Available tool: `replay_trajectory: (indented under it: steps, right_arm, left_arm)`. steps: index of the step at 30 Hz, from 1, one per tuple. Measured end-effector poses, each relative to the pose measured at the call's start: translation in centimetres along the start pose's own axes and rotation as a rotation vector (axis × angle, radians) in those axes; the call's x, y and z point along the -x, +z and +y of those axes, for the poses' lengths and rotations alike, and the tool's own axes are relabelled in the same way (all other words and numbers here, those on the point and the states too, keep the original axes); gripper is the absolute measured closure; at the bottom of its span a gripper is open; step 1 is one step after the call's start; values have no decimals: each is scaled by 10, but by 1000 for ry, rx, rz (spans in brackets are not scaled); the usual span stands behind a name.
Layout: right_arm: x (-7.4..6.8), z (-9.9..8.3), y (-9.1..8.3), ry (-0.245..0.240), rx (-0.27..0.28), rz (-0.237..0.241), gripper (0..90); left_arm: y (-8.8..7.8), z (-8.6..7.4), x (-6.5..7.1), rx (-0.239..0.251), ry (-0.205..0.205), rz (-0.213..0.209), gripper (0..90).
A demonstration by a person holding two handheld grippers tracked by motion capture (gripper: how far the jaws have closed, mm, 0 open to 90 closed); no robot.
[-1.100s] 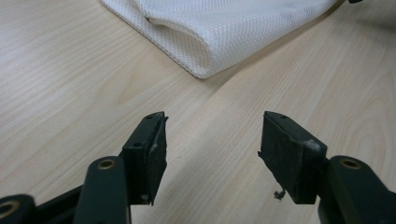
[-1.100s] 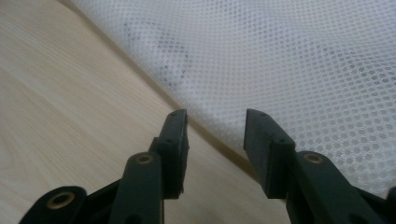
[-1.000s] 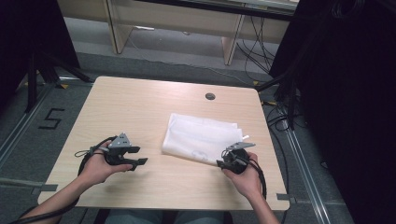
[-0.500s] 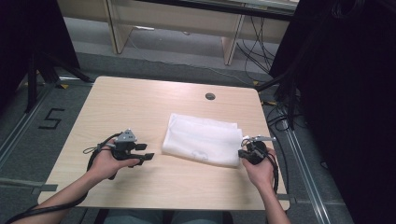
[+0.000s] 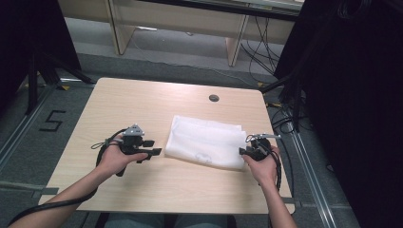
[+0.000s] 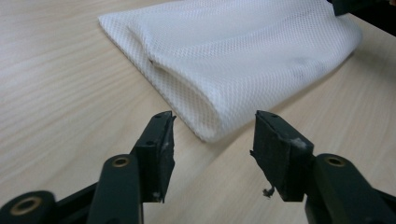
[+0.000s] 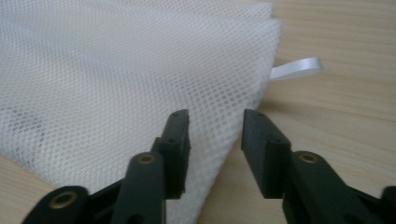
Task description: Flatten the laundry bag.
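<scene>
High view: folded white mesh cloth (image 5: 206,142) lies flat on the wooden table (image 5: 142,102), right of centre, long axis running left-right across the table and tilted a bit, the right end nearer me. My left gripper (image 5: 151,147) sits just off its left edge, not touching; my right gripper (image 5: 246,151) is at its near right corner. The left gripper view gives what the high view can't: jaws of my left gripper (image 6: 212,140) released and wide, nothing between them, the cloth's (image 6: 233,56) folded corner pointing at the gap but short of it, and a layered fold showing along that edge. In the right gripper view my right gripper (image 7: 215,140) has just been opening; the jaws stand apart with the cloth's (image 7: 116,84) edge running under the gap, pads not pressing on it. That view also shows the mesh weave close up and a small white ribbon loop (image 7: 299,67) sticking out from the cloth's edge onto bare table.
</scene>
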State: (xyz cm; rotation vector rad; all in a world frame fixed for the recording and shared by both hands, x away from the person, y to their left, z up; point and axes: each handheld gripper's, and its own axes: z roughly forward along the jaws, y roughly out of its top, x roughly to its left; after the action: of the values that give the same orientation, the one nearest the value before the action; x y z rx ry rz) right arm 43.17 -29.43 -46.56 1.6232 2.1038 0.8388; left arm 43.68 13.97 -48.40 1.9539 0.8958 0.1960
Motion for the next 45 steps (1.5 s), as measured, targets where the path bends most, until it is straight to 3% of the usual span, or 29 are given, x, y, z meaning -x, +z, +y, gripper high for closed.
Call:
replay_trajectory:
  steps: [4,5,8,9,11,12,13,15,16,21,22,23,25,26,27,28,33,34,35,38,39,45]
  right_arm:
    - [0,2,9,-6,-21,-10,568]
    - [0,4,10,25,-33,-8,572]
    - [2,6,15,-10,-50,-38,593]
    - [0,7,17,17,-58,-32,600]
    - [0,7,21,-7,-83,-43,646]
    - [-2,7,22,-1,-87,-32,668]
    - [-2,6,24,-25,-95,-21,701]
    - [-5,6,25,-7,-101,-18,715]
    - [-7,5,26,-34,-109,-17,743]
    - [-13,4,25,-51,-109,-16,810]
    - [-14,4,27,-74,-105,-10,813]
    - [-16,4,27,-82,-112,-13,821]
    - [-19,4,27,-84,-113,-4,839]
    - [-20,4,27,-97,-107,-8,858]
    - [-22,4,26,-88,-114,6,859]
    - [-22,3,27,-112,-109,7,860]
    - [-29,3,26,-103,-120,21,871]
    - [-29,2,28,-130,-100,29,872]
    - [-33,2,25,-94,-130,27,873]
    - [-35,1,26,-139,-122,36,873]
    - [-38,1,25,-121,-124,51,873]
    - [-49,1,25,-152,-136,78,873]
  left_arm:
    - [17,6,1,-34,0,4,451]
    - [21,6,2,-38,1,1,449]
    - [29,7,4,-54,-13,-16,449]
    - [30,7,5,-59,-12,-17,450]
    - [34,7,7,-66,-13,-23,452]
    - [36,7,7,-75,-15,-32,454]
    - [37,6,8,-77,-22,-37,456]
    - [38,6,9,-82,-22,-36,455]
    - [40,4,8,-92,-16,-33,459]
    - [37,3,5,-120,-4,-13,537]
    - [37,3,5,-127,2,-6,558]
    - [35,4,3,-158,27,-9,576]
    - [35,2,4,-158,5,8,617]
    - [33,2,2,-181,23,1,641]
    - [33,2,2,-187,14,5,667]
    - [31,2,2,-196,16,9,685]
    - [27,0,2,-220,21,28,768]
    - [26,0,2,-226,19,29,777]
    - [25,0,3,-232,34,34,784]
    - [20,-2,5,-257,54,44,793]
    - [18,-3,6,-254,48,49,793]
    - [4,-13,5,-276,48,47,792]
